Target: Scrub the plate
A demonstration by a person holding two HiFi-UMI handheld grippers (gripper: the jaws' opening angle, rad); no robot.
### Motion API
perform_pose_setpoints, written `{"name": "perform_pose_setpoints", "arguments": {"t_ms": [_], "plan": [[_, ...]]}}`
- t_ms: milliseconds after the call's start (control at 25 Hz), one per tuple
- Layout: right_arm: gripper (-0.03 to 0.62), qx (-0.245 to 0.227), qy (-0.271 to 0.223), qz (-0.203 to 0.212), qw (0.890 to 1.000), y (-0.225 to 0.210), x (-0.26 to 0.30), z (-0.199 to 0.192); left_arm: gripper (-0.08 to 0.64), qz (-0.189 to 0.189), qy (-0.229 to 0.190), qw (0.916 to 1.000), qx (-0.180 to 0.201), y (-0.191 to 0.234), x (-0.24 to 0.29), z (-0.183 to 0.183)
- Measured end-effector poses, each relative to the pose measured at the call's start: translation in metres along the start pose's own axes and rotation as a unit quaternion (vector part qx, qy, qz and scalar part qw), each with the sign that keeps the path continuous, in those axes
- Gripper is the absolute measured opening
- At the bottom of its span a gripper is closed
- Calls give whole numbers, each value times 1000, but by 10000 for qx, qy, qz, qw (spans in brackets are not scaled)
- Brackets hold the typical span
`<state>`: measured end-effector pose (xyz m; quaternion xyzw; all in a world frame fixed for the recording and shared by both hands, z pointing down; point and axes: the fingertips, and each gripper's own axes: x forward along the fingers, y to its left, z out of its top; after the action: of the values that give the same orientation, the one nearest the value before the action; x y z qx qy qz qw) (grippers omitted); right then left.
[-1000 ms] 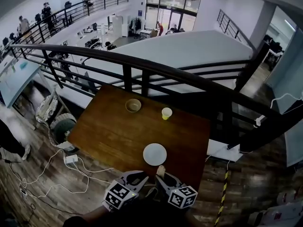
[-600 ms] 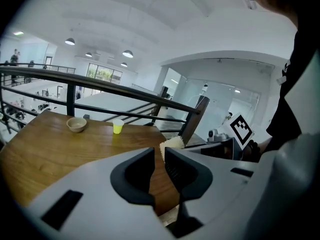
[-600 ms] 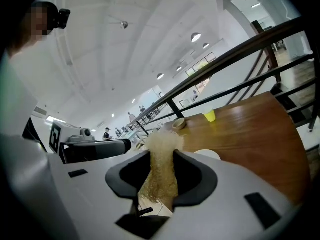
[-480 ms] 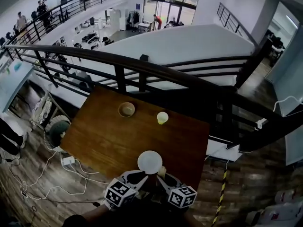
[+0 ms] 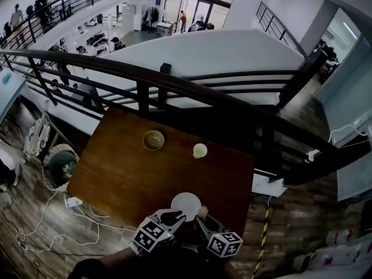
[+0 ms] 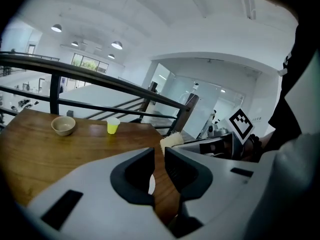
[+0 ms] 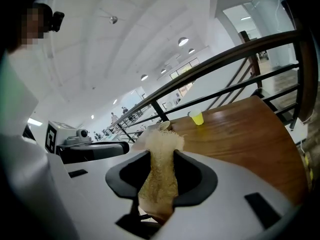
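My left gripper pinches the rim of the round white plate at the near edge of the brown wooden table. My right gripper clamps a tan fibrous scrub sponge. I should steady the plate and rub in small circles, pressing lightly.

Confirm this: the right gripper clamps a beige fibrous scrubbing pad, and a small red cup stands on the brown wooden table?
Not quite. The right gripper view shows the small cup is yellow, not red. The rest holds: the right gripper clamps the beige fibrous scrubbing pad, and the small cup stands on the brown wooden table.
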<state>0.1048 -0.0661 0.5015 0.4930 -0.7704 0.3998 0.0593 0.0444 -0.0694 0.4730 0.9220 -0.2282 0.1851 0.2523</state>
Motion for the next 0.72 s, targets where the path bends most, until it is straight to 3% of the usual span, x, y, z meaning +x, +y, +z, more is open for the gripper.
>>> {"name": "perform_pose_setpoints", "arguments": {"t_ms": [200,400,480,600,720], "plan": [[149,-64,97,-310,9995,-2,35,-9,72,-29,239,9986,473,27,3,-18],[149,-159,340,-494,9981,-18,72,-27,72,-50,680,9955,658,46,22,-62],[149,-121,464,-434,9979,-23,84,-35,72,45,957,9888,1146,51,29,-80],[149,-89,682,-267,9973,-30,98,-43,72,177,1450,9665,2109,51,43,-109],[149,-155,809,-110,9965,-39,111,-41,73,139,1798,9604,2126,45,60,-131]]}}
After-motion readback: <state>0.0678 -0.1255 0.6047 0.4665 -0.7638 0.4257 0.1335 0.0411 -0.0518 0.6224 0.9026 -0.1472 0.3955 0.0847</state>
